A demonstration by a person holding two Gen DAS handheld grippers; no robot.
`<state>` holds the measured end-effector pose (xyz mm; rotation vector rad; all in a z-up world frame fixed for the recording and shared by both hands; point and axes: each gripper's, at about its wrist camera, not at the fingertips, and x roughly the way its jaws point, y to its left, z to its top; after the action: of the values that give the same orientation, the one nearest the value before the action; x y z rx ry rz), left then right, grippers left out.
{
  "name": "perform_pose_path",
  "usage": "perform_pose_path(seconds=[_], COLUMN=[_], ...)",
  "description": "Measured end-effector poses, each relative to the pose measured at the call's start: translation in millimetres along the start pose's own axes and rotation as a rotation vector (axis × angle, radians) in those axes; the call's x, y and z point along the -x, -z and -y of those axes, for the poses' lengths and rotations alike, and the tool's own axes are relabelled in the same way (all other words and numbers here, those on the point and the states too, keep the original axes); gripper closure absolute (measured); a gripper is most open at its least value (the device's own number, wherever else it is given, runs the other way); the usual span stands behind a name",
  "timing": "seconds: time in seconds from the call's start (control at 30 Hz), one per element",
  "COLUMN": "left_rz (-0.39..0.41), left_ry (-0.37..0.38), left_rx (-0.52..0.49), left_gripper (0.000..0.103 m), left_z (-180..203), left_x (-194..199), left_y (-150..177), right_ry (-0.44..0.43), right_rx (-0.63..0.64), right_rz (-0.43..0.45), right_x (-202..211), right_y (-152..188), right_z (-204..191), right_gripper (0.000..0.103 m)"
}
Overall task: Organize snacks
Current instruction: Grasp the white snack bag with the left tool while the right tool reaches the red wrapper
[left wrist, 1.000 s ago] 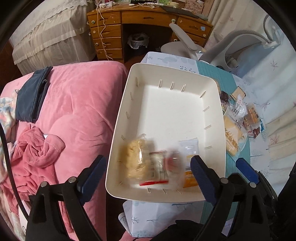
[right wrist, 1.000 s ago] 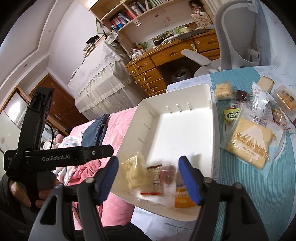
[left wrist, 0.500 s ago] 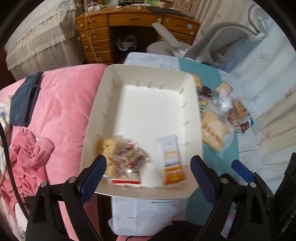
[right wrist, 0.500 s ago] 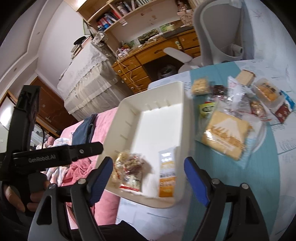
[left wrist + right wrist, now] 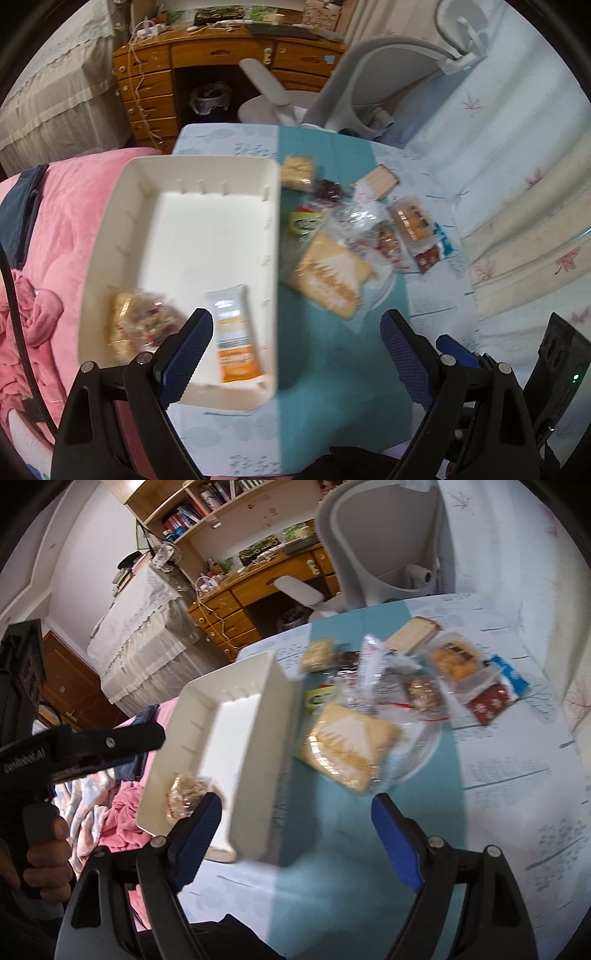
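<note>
A white tray (image 5: 122, 206) lies at the table's left edge; it also shows in the right wrist view (image 5: 255, 746). In it lie an orange-and-white bar (image 5: 236, 332) and a clear packet of mixed snacks (image 5: 140, 325). A pile of wrapped snacks lies to its right, with a large cracker packet (image 5: 328, 277) nearest; the same packet shows in the right wrist view (image 5: 347, 746). My left gripper (image 5: 295, 354) is open and empty above the tray's near right corner. My right gripper (image 5: 295, 842) is open and empty, just short of the cracker packet.
A pink quilt (image 5: 62, 206) lies left of the tray. A grey office chair (image 5: 332, 92) and a wooden desk (image 5: 207, 62) stand behind the table. The teal runner (image 5: 332, 369) crosses the table. The left gripper's handle (image 5: 55, 749) shows in the right wrist view.
Both grippers have swung right, away from the tray toward the snack pile. The packet that was between the fingers a second ago now lies in the tray.
</note>
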<state>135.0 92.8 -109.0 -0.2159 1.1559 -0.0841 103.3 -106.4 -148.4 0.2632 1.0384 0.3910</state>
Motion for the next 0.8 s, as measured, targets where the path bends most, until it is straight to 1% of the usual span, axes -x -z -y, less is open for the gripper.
perform_pose_path(seconds=[0.17, 0.4, 0.6, 0.8], left_rz=[0.008, 0.012, 0.014, -0.004], left_ry=[0.012, 0.003, -0.009, -0.039], left_rx=[0.0, 0.014, 0.008, 0.023], left_gripper=[0.012, 0.012, 0.012, 0.012], left_z=[38, 74, 97, 105], left_x=[-13, -37, -60, -92], left_y=[-14, -35, -54, -72], right_ry=[0.021, 0.056, 0.094, 0.125], right_rx=[0.011, 0.025, 0.008, -0.016], right_rz=[-0.02, -0.032, -0.03, -0.043], right_x=[11, 23, 21, 7], right_y=[-8, -19, -31, -45], right_z=[31, 78, 114, 143], right_gripper=[0.018, 0.018, 0.018, 0.018])
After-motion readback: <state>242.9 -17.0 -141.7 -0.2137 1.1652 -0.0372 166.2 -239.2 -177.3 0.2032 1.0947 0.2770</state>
